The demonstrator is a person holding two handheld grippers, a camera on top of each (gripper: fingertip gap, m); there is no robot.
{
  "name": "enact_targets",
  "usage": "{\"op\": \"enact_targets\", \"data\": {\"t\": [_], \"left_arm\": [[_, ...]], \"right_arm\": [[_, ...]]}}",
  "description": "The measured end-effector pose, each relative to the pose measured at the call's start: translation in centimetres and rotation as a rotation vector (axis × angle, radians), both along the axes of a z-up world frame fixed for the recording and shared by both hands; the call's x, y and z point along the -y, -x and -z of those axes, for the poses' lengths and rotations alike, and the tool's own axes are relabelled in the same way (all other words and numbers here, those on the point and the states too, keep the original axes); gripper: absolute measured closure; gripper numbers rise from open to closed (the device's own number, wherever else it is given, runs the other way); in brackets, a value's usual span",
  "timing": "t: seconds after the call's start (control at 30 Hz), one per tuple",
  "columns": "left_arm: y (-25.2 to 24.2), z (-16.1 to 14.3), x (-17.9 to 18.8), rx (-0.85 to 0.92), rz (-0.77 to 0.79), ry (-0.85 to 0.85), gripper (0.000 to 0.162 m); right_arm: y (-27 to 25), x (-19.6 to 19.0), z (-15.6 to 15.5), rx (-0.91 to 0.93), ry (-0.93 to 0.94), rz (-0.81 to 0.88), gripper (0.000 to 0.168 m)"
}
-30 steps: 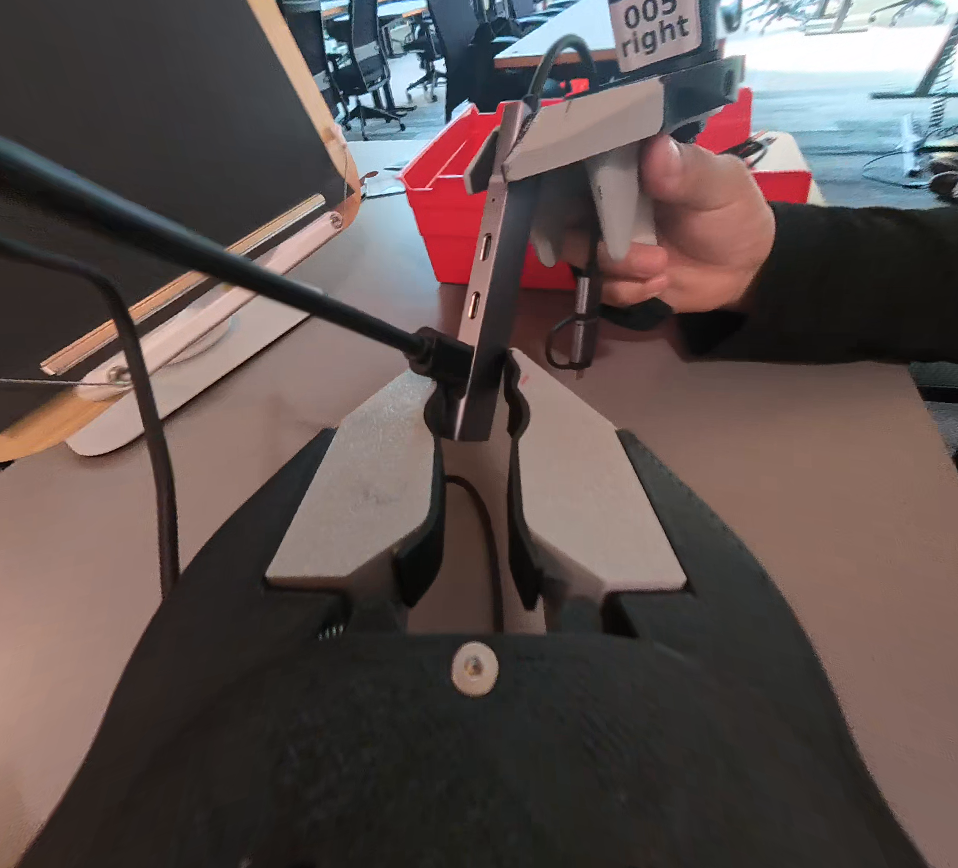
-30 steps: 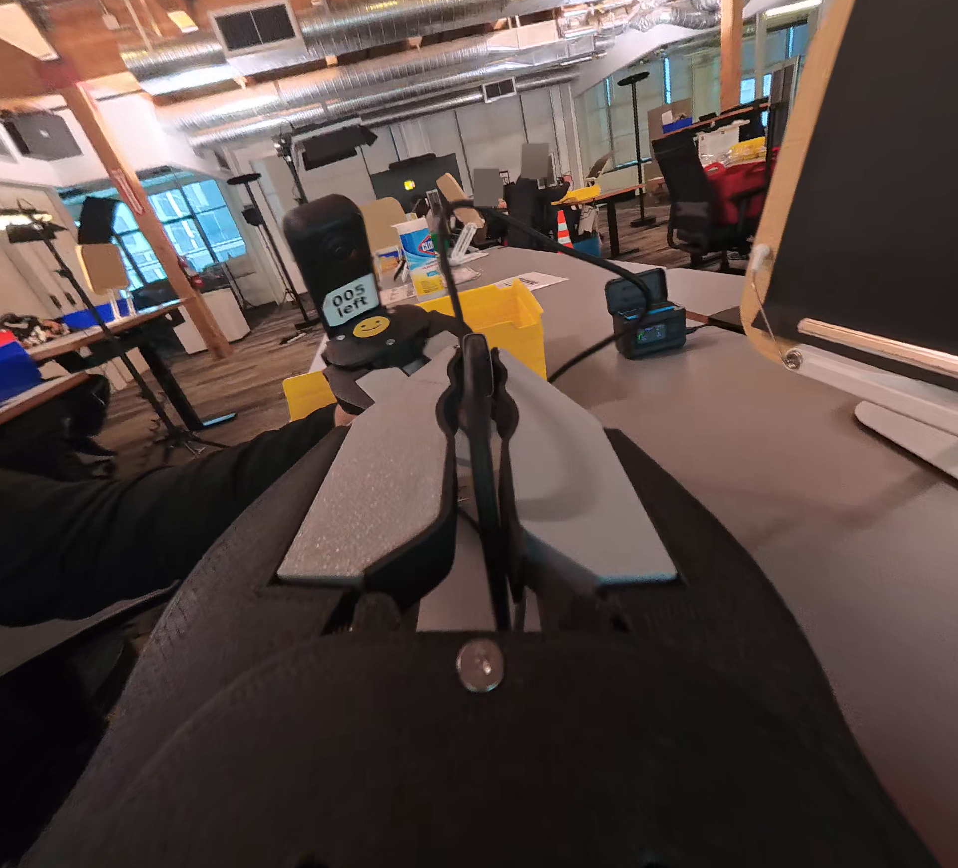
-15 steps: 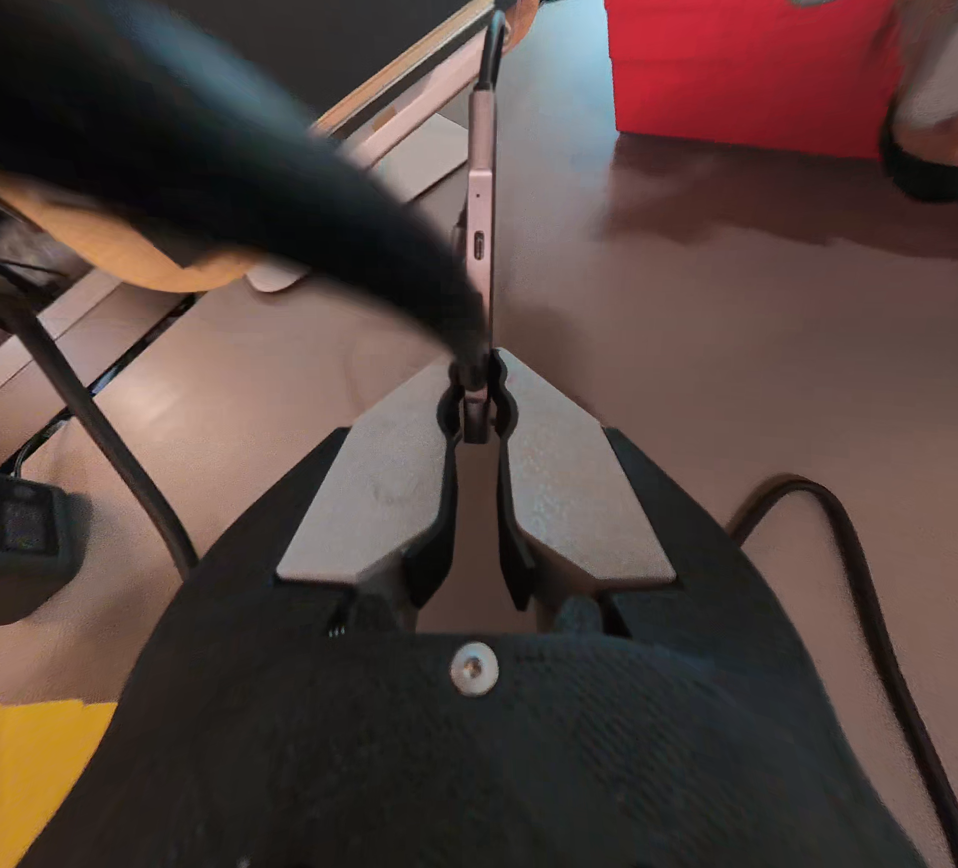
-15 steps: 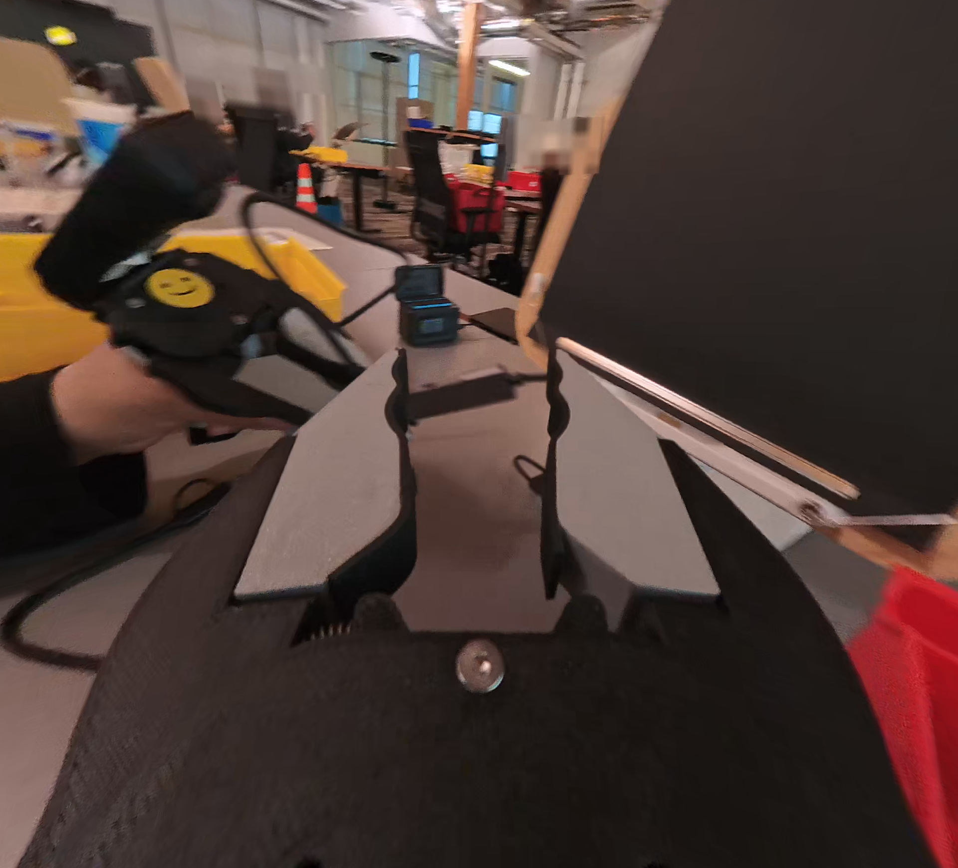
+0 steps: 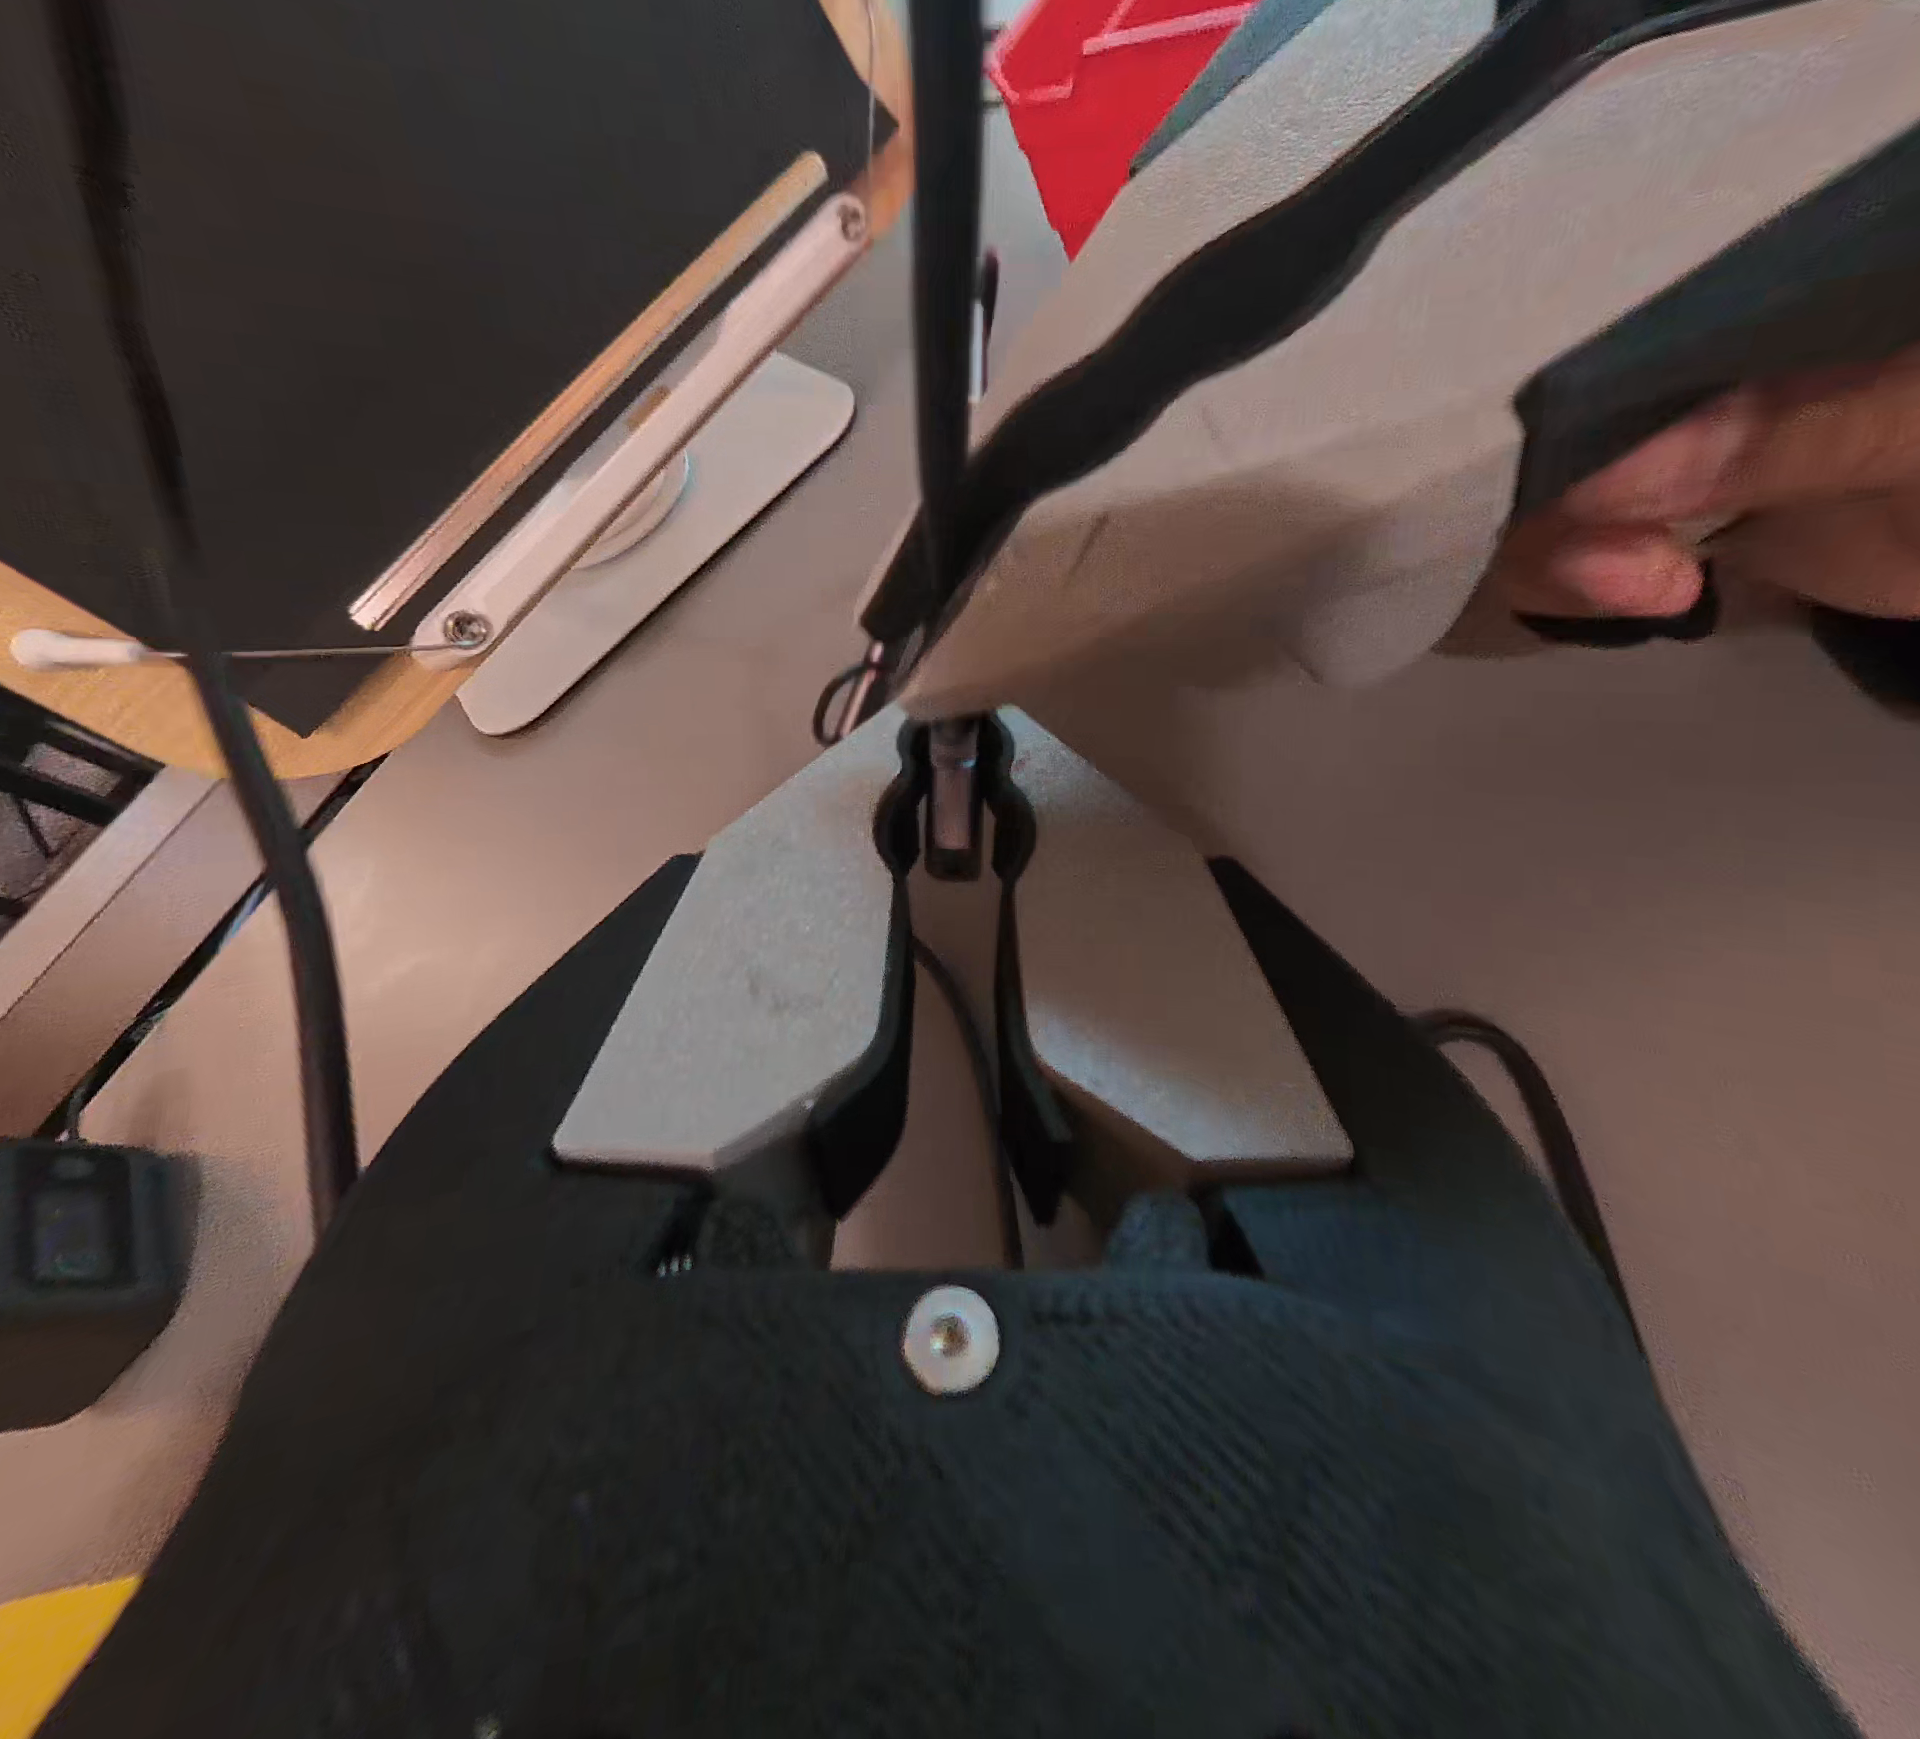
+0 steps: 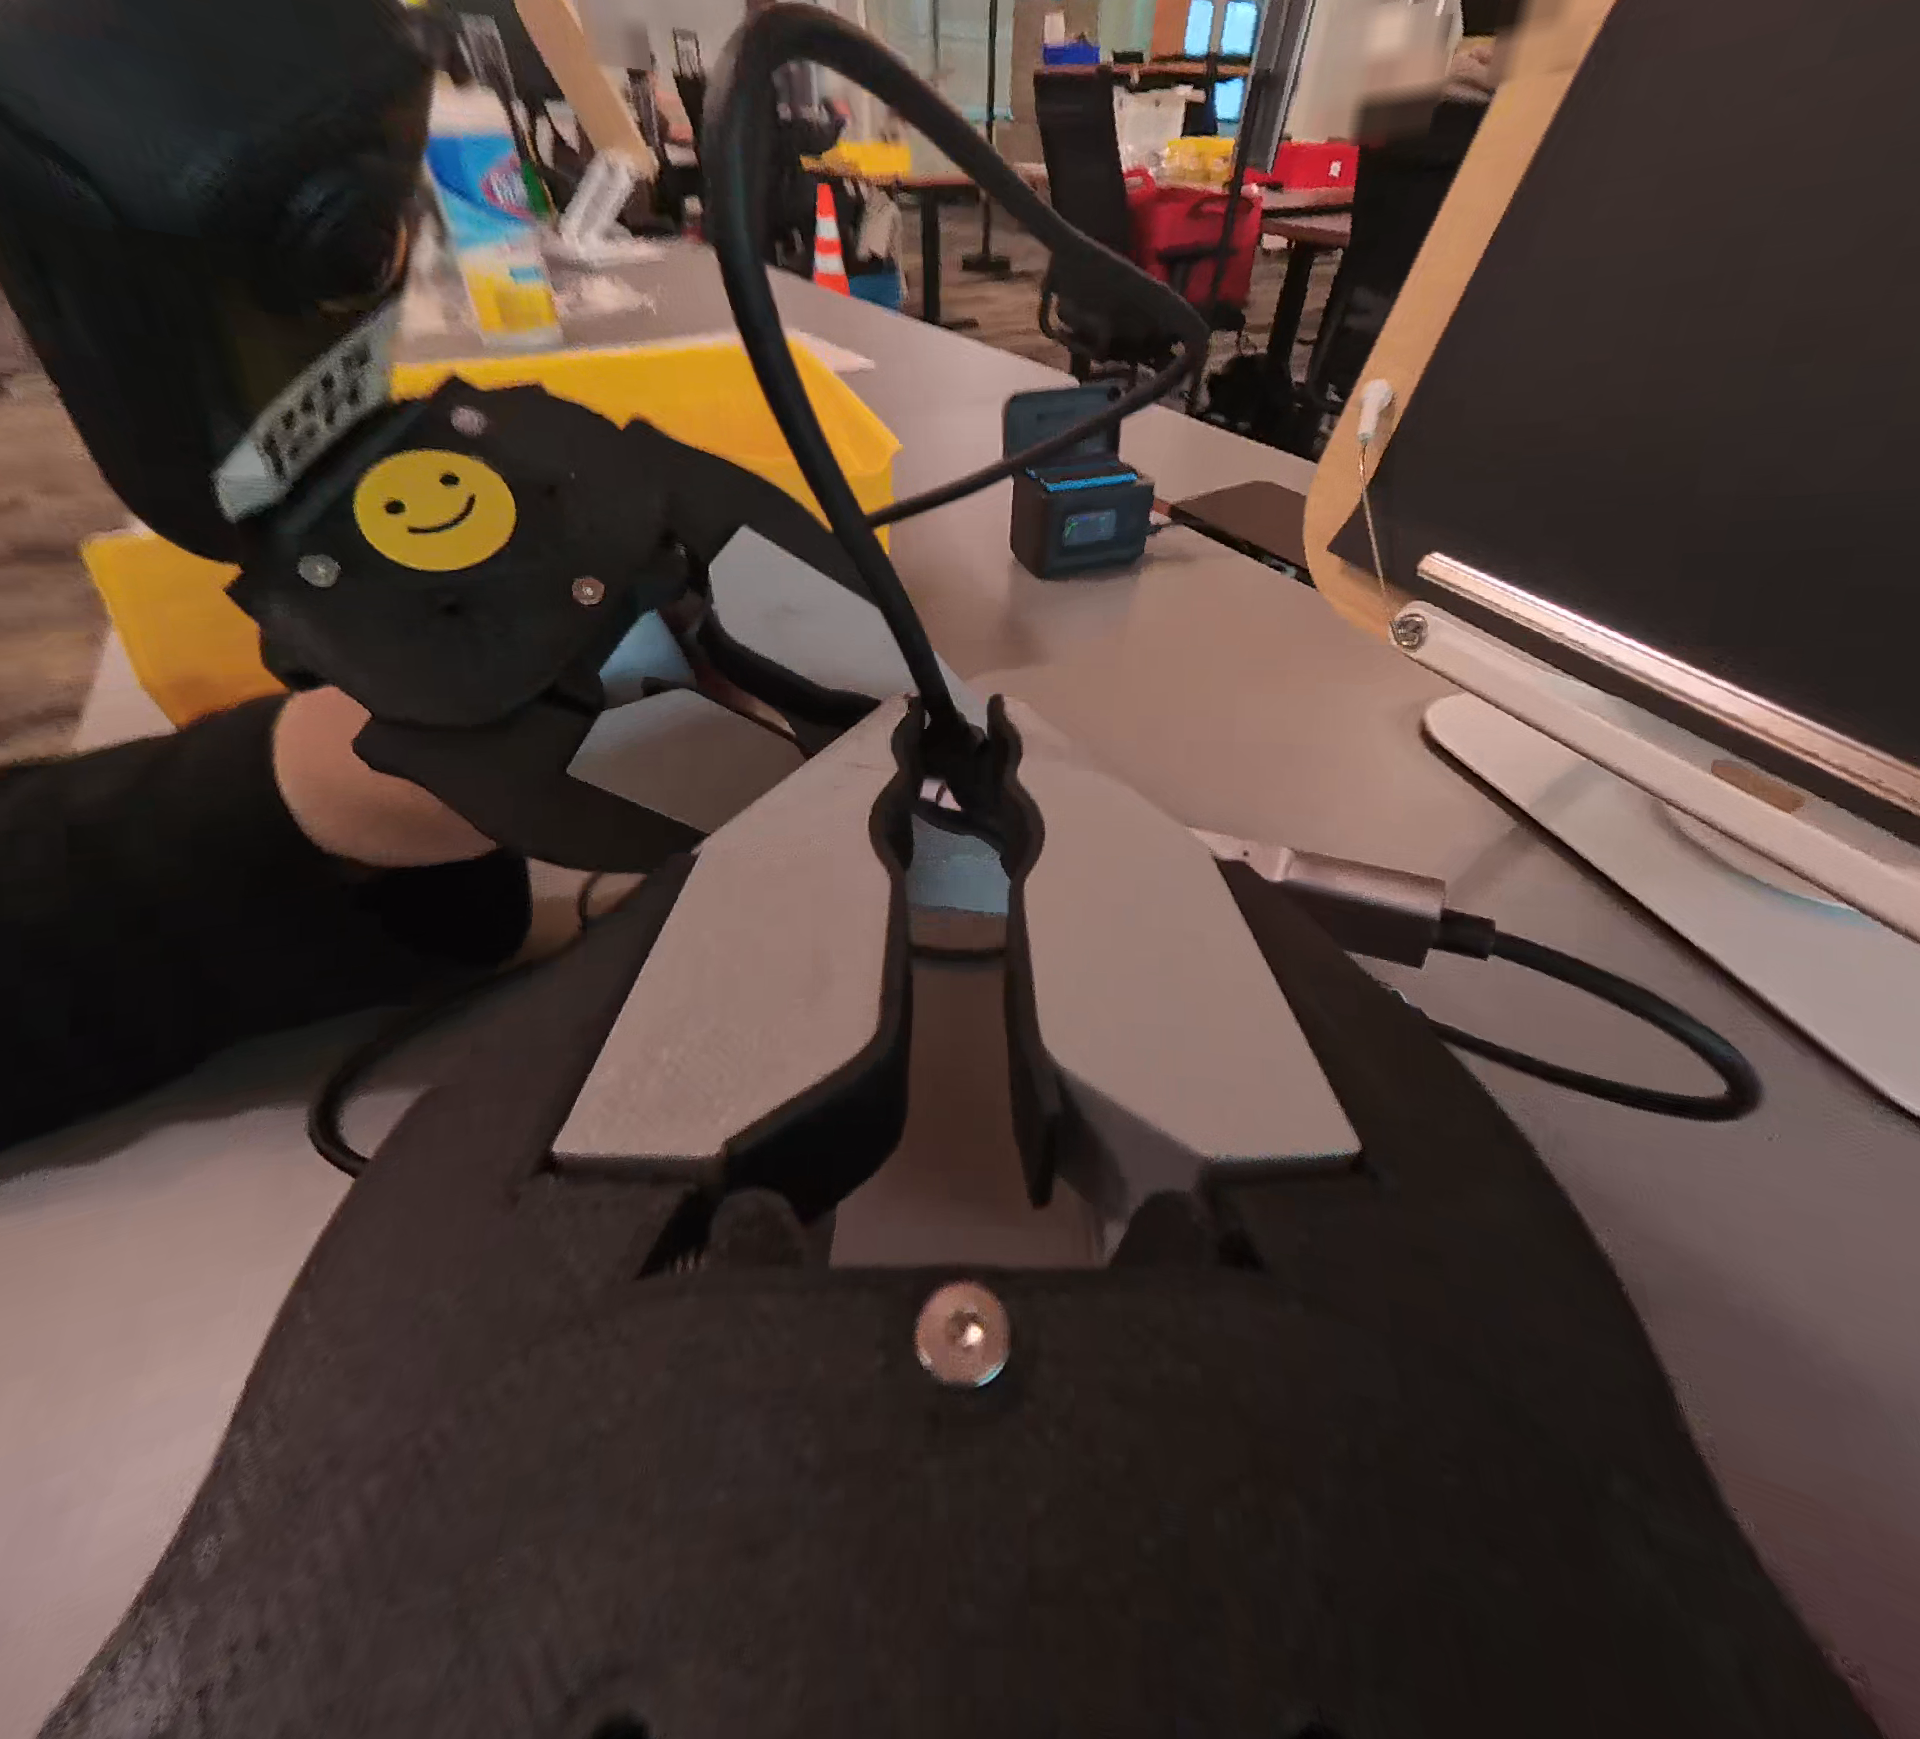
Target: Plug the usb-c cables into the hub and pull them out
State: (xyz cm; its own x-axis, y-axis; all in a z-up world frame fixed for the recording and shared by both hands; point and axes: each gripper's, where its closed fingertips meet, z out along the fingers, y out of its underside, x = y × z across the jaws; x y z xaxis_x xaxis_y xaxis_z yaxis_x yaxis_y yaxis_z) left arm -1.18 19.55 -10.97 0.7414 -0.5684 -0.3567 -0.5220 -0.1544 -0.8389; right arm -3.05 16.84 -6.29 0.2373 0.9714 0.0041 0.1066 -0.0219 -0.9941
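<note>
While my left gripper point(image 5: 953, 806) was clamped on the narrow grey hub point(image 5: 951, 816), which stood edge-on above the grey table point(image 5: 1558, 910), my right gripper point(image 6: 956, 780) was pinched on the black plug end of a usb-c cable point(image 6: 800, 359) right at the hub's end. That black cable looped up and back toward a small black charging case point(image 6: 1081, 484) near the yellow bin point(image 6: 748, 411). A second cable with a silver connector point(image 6: 1361, 894) lay loose on the table beside the monitor stand point(image 6: 1621, 816).
</note>
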Motion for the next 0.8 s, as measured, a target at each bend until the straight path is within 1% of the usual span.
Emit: {"op": "enact_targets", "data": {"t": [0.1,0.2,0.27,0.33,0.4,0.47,0.53,0.6,0.67,0.73,0.8], "left_arm": [[-0.7,-0.9,0.4,0.094,0.05,-0.01,0.155],[-1.6,-1.9,0.9,0.161,0.103,-0.034,0.155],[-2.0,-2.0,1.1,0.164,0.121,-0.043,0.154],[-1.7,-1.7,0.8,0.121,0.083,-0.042,0.154],[-1.1,-1.5,0.4,0.084,0.031,-0.057,0.155],[-0.6,-1.5,0.1,0.051,-0.002,-0.072,0.156],[-0.4,-1.2,0.0,0.065,-0.021,-0.048,0.156],[-0.3,-0.8,-0.3,0.078,-0.033,-0.027,0.156],[-0.2,-0.2,-0.5,0.069,-0.034,-0.01,0.155],[-0.1,0.2,-0.7,0.048,-0.042,-0.013,0.156],[-0.2,0.5,-0.8,0.026,-0.044,-0.009,0.156]], "right_arm": [[-0.6,0.0,-1.2,-0.121,0.139,-0.081,0.16],[-1.0,0.9,-2.2,-0.23,0.324,-0.246,0.16],[-1.1,1.2,-2.5,-0.274,0.411,-0.311,0.161],[-1.0,1.1,-2.2,-0.271,0.441,-0.318,0.16],[-0.7,0.8,-1.9,-0.249,0.413,-0.28,0.158],[-0.6,0.4,-1.5,-0.212,0.367,-0.211,0.15],[-0.4,0.1,-1.1,-0.171,0.298,-0.153,0.146],[-0.2,-0.1,-0.7,-0.134,0.235,-0.109,0.147],[-0.1,-0.4,-0.1,-0.088,0.183,-0.068,0.146],[-0.1,-0.8,0.4,-0.048,0.141,-0.026,0.139],[-0.2,-1.0,0.6,-0.024,0.118,-0.002,0.137]]}}
